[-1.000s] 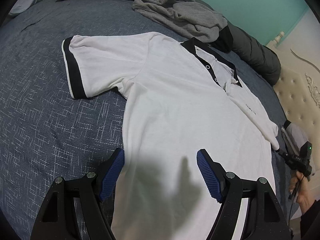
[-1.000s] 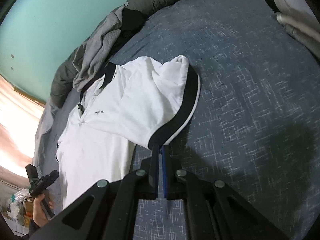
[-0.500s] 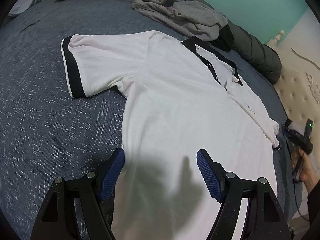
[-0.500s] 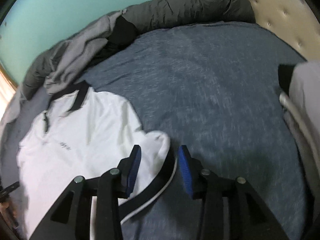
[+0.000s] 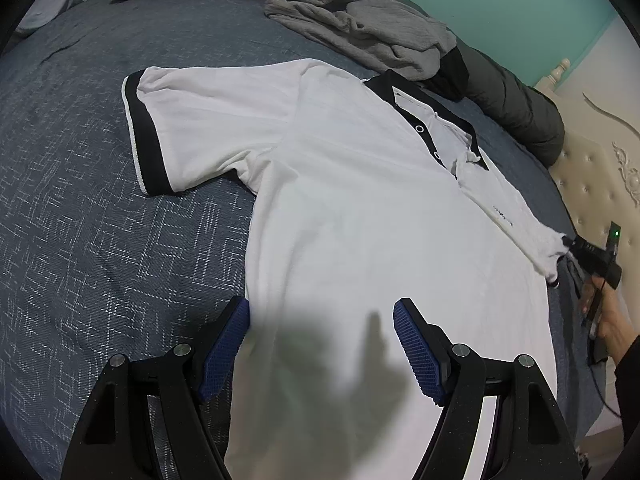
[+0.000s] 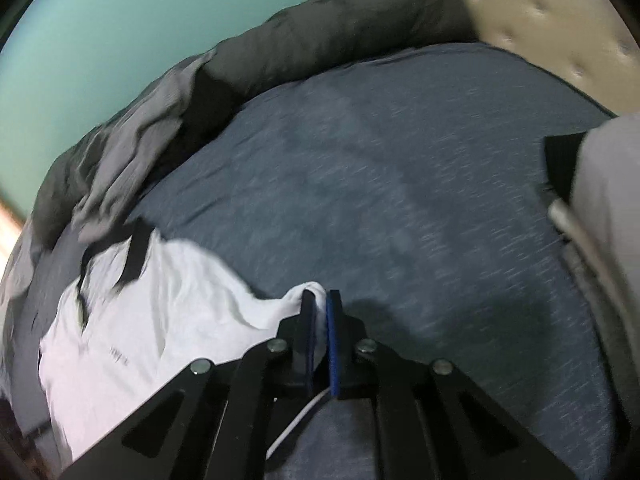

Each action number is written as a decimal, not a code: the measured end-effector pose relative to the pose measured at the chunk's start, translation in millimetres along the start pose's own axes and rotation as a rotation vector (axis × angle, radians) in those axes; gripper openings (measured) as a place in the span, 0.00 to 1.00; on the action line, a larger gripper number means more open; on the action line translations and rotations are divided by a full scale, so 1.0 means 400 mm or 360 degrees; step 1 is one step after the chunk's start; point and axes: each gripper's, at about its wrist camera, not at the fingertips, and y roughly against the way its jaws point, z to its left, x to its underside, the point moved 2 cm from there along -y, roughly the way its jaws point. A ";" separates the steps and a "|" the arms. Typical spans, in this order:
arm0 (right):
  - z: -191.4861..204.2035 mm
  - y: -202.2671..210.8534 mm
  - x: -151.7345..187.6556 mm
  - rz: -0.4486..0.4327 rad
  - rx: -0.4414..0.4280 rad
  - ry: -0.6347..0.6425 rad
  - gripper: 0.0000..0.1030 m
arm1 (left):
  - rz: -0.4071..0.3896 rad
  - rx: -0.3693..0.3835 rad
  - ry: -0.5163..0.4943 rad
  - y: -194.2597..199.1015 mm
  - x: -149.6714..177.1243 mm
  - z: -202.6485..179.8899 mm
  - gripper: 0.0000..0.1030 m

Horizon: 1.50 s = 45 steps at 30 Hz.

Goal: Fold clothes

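A white polo shirt (image 5: 360, 208) with black collar and black sleeve bands lies face up on the blue-grey bed (image 5: 80, 248). My left gripper (image 5: 320, 340) hovers open over the shirt's lower body, its blue pads wide apart with nothing between them. One sleeve (image 5: 168, 120) lies spread flat at the left. My right gripper (image 6: 320, 312) is shut on the other sleeve (image 6: 308, 296), whose white fabric bunches between the blue pads. In the left wrist view that gripper (image 5: 592, 252) shows at the far right, held by a hand (image 5: 612, 320).
A crumpled grey garment (image 5: 360, 28) and a dark grey duvet (image 5: 512, 96) lie along the far side of the bed. A cream tufted headboard (image 5: 600, 184) stands at the right. Folded pale clothes (image 6: 600, 208) sit at the right in the right wrist view.
The right gripper let go of the sleeve band, opened half a second ago, and has now shut again on the white sleeve fabric nearer the shoulder. The left gripper has stayed still.
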 end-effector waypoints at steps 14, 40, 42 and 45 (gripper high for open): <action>-0.002 0.009 -0.071 -0.0093 0.0203 0.0008 0.49 | 0.0002 -0.0007 -0.0014 0.006 0.004 0.007 0.75; 0.300 -0.236 -0.129 0.0159 0.0112 0.0664 0.01 | 0.0013 -0.0017 -0.0078 0.002 -0.005 -0.007 0.76; 0.299 -0.226 -0.141 0.0115 0.0127 0.0657 0.01 | 0.0013 -0.0016 -0.0081 0.003 -0.005 -0.011 0.83; 0.291 -0.212 -0.168 0.0055 0.0167 0.0625 0.01 | 0.0014 -0.0005 -0.0070 0.004 -0.004 -0.013 0.90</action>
